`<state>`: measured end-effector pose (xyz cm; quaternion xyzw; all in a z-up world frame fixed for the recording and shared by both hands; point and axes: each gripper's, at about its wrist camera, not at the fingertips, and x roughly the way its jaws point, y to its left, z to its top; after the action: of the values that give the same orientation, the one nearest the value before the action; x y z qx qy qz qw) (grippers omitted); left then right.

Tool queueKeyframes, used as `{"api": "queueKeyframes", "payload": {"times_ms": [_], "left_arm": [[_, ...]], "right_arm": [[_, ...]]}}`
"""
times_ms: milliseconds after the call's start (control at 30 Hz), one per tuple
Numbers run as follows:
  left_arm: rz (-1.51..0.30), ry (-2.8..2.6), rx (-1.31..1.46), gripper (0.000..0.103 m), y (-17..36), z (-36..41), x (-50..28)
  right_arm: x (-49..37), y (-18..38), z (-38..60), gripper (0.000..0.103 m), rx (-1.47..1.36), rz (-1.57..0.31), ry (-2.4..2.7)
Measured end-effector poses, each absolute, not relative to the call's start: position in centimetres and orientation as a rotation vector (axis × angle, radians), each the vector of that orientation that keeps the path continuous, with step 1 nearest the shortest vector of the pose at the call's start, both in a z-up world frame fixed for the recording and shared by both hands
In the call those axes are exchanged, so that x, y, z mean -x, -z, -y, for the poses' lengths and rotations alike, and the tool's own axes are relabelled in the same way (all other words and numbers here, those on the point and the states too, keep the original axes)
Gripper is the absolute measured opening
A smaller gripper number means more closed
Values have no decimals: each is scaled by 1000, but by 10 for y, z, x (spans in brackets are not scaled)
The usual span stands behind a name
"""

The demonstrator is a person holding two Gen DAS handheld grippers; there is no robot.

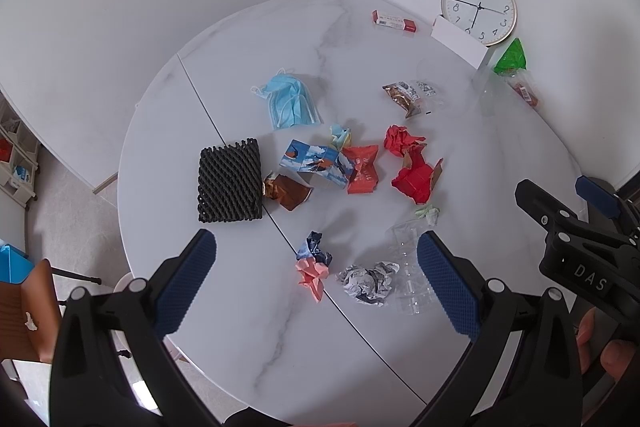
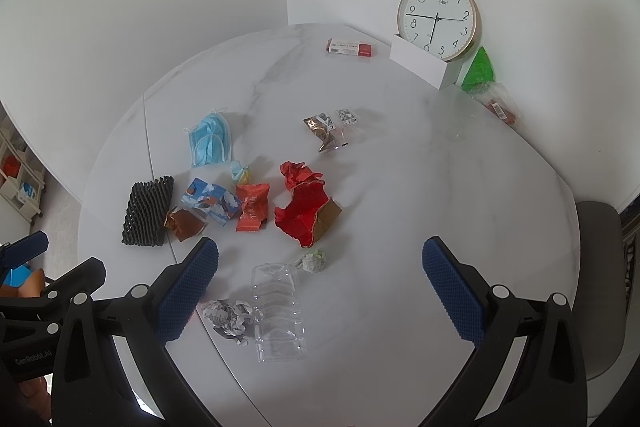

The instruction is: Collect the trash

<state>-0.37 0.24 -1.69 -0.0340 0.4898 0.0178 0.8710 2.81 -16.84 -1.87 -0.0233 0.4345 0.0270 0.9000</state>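
Note:
Trash lies scattered on a round white marble table (image 1: 248,327): a black foam net (image 1: 230,181), blue face masks (image 1: 291,101), a blue printed carton (image 1: 316,165), red wrappers (image 1: 416,175), a pink and blue paper wad (image 1: 314,263), a crumpled newspaper ball (image 1: 366,283) and a clear plastic tray (image 2: 278,311). My left gripper (image 1: 316,279) is open and empty above the near trash. My right gripper (image 2: 320,287) is open and empty, hovering over the clear tray; it also shows at the right of the left wrist view (image 1: 568,203).
A wall clock (image 2: 438,19) leans behind a white box (image 2: 420,61) at the back right. A green bag (image 2: 478,69), a clear cup (image 2: 456,115) and a red-white box (image 2: 350,48) stand nearby. A brown chair (image 1: 24,311) is at the left.

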Motion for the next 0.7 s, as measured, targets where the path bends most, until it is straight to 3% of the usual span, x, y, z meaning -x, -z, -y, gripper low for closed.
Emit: {"api": "queueKeyframes", "payload": {"times_ms": [300, 700], "left_arm": [[-1014, -9, 64, 97, 25, -14, 3], [-1105, -12, 58, 96, 89, -52, 14]], "right_arm": [[-29, 34, 171, 101, 51, -918, -74], [-38, 140, 177, 101, 29, -1137, -186]]}}
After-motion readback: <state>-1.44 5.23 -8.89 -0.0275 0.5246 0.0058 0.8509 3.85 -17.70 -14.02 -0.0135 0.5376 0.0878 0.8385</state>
